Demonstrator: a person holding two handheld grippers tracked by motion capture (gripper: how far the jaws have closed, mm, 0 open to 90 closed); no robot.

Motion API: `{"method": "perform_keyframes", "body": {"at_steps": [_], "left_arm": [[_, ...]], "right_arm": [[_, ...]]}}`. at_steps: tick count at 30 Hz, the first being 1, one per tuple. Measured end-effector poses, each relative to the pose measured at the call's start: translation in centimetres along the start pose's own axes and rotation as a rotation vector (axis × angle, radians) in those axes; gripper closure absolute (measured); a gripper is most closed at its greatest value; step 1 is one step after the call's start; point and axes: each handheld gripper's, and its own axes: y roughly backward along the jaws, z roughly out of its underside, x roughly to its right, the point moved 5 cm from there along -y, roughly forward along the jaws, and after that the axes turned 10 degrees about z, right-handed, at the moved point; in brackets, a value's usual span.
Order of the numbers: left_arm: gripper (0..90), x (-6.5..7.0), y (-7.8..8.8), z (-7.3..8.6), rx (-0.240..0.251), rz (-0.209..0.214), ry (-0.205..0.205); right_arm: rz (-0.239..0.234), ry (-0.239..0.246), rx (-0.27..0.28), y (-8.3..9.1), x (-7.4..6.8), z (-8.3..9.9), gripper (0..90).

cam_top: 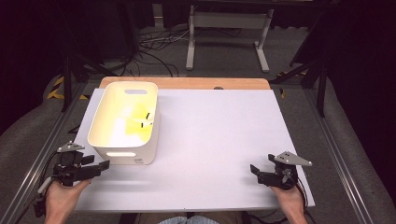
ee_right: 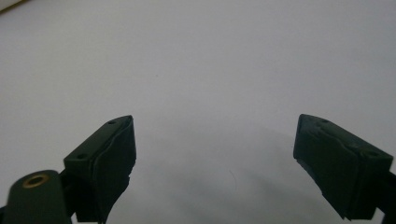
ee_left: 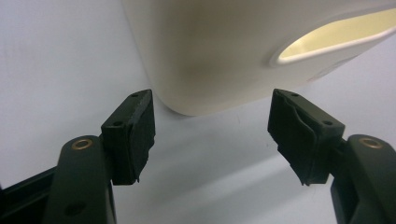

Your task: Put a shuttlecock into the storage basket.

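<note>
Cream plastic bin (cam_top: pixel 125 122) sits at your left gripper's (cam_top: pixel 103 165) one o'clock; both grippers' jaws gape wide and empty, so pushing forward could shove it.

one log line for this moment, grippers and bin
left gripper: open, empty, facing white bin | right gripper: open, empty, over white tabletop | bin: upright, left side of table, yellow item inside
</note>
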Motion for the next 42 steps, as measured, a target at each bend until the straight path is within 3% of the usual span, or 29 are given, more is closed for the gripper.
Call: {"method": "perform_keyframes", "body": {"at_steps": [32, 42], "left_arm": [[32.8, 1.4, -2.0, 1.4, 0.017, 0.01, -0.024], [33.4, 2.1, -2.8, 2.1, 0.029, 0.059, -0.041]], "right_arm": [[0.0, 0.001, 0.0, 0.0, 0.0, 0.0, 13.5], [0.0, 0.001, 0.0, 0.0, 0.0, 0.0, 13.5]]}}
